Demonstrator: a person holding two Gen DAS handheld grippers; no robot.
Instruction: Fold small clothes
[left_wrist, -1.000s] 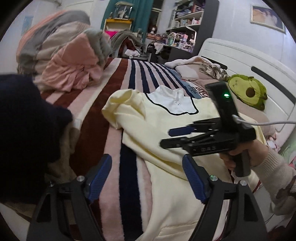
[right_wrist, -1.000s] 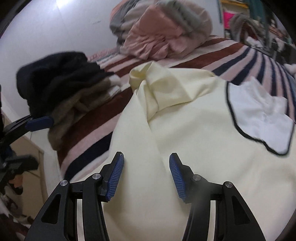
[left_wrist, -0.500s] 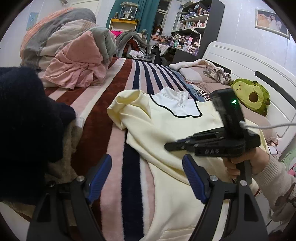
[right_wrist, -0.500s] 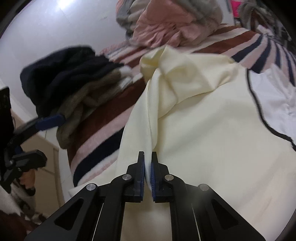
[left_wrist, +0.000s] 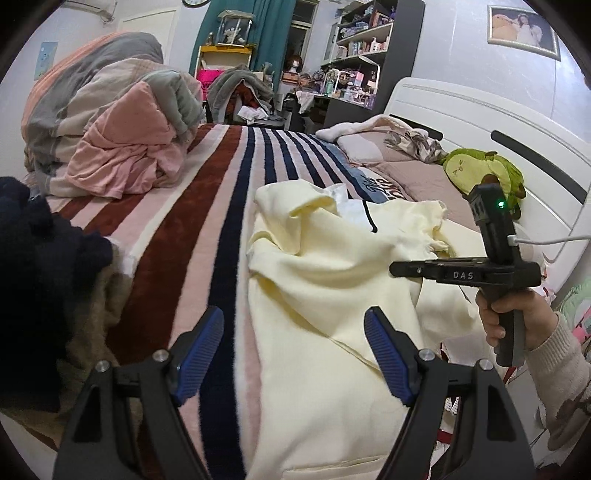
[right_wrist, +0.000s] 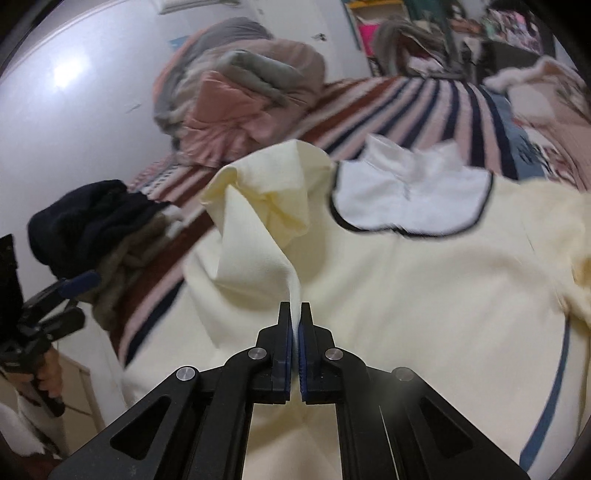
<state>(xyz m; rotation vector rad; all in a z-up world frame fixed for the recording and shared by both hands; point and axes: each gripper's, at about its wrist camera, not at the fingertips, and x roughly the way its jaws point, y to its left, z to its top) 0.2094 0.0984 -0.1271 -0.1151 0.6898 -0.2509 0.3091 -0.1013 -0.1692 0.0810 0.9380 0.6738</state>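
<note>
Striped bed blanket (left_wrist: 192, 206) | right gripper (right_wrist: 294, 325) pinches cream sweatshirt (right_wrist: 406, 295) sleeve fold | left gripper (left_wrist: 293, 354) gapes empty | step: folding sleeve inward | next: lay it flat across the body

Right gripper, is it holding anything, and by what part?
The right gripper is shut on a raised fold of the cream top, likely its sleeve. The left gripper holds nothing.

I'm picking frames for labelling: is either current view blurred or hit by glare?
Left wrist view: sharp, only fisheye bending. Right wrist view: motion blur smears the striped blanket and collar, glare on the wall; the right gripper stays sharp.
</note>
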